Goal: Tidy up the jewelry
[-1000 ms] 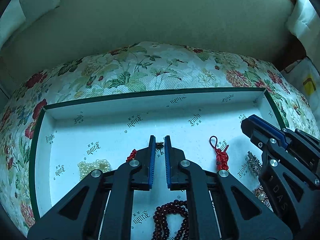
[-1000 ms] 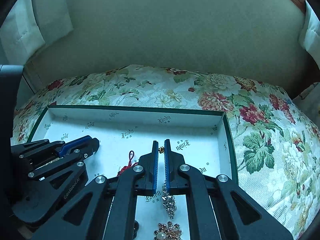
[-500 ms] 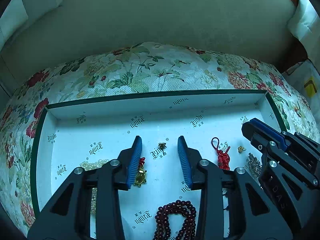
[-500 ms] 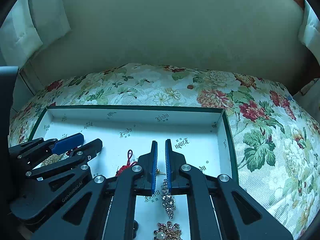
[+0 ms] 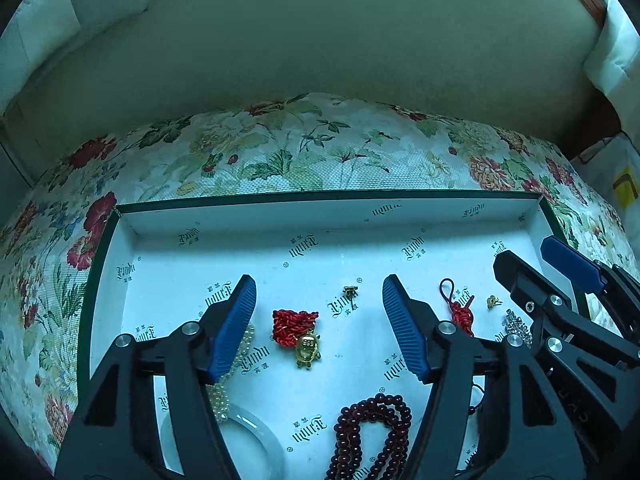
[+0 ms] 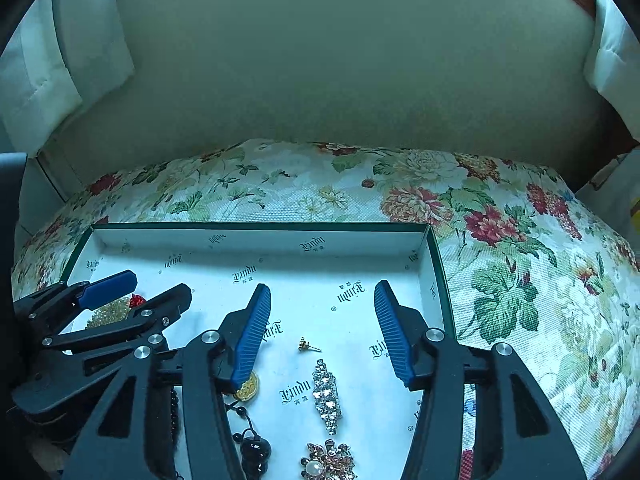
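Nearest the left wrist camera, the left gripper [image 5: 318,320] has its jaws opening, with nothing pressed between the blue pads; at the bottom edge lie a dark red bead string [image 5: 372,436], a pale translucent bangle [image 5: 256,440] and, partly hidden behind the left finger, a strand of pearls [image 5: 224,392]. Just beyond, framed by the open jaws but touched by neither pad, rests the red knotted cord with a gold charm [image 5: 298,334], and a little farther a small dark stud [image 5: 350,290]. To the right of that sit a second red knotted cord [image 5: 460,312] and a tiny gold earring [image 5: 493,301]. In the right wrist view the right gripper [image 6: 322,328] is likewise opening with nothing clasped; near its base lie a pearl-centred brooch [image 6: 326,466], a rhinestone clip [image 6: 328,396] and, ahead of it, a gold stud earring [image 6: 306,345] free on the paper. All pieces lie inside the shallow white-lined box [image 5: 248,212], which stands on the floral tablecloth [image 6: 500,240] of the table, with a plain wall behind. The step in hand appears to be a release (both grippers parting over pieces already lying in the box), so the task seems to be under way rather than complete. The next move probably calls for choosing another piece; a small stud would demand a fine, well-centred pinch against the flat paper.
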`<state>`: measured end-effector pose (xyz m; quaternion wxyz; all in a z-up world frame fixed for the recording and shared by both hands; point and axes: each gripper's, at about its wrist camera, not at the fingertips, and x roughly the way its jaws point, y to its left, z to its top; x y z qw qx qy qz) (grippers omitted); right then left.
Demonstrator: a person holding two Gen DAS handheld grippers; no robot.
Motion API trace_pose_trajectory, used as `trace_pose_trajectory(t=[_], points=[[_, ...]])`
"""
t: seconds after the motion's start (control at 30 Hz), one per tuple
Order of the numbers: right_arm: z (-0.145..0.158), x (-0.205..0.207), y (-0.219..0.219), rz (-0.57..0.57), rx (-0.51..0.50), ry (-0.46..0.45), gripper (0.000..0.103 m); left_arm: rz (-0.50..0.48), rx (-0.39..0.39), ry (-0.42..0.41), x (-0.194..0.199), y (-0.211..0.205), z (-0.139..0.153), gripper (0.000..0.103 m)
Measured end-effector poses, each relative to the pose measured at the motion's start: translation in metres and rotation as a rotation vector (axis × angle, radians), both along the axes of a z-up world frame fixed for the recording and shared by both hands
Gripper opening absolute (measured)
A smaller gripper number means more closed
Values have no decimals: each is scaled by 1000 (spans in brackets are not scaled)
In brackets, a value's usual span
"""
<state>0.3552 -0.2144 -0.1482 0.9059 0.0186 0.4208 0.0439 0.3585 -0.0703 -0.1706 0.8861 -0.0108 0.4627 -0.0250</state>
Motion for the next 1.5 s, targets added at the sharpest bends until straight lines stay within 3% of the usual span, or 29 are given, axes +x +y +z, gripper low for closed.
trace_pose_trajectory(t=[0.23, 0.3, 0.8, 0.9, 1.17, 1.5], points=[[2, -2, -1, -8, -11, -5, 55, 17, 5, -11, -4, 7, 5, 77], [3, -4, -3, -18, -8, -13, 61, 20, 12, -19, -6, 8, 6, 79], [13, -25, -3, -39, -20, -29, 63, 19, 36, -63, -30, 13, 22, 80], [15, -33, -1, -42, -25, -37, 68, 20, 36, -77, -39, 14, 28, 80], [26, -65, 5, -46, -18, -52, 68, 38, 24, -92, -76, 22, 41, 82], [68, -131, 13, -52, -19, -125, 68, 52, 23, -170, -145, 31, 80, 88]])
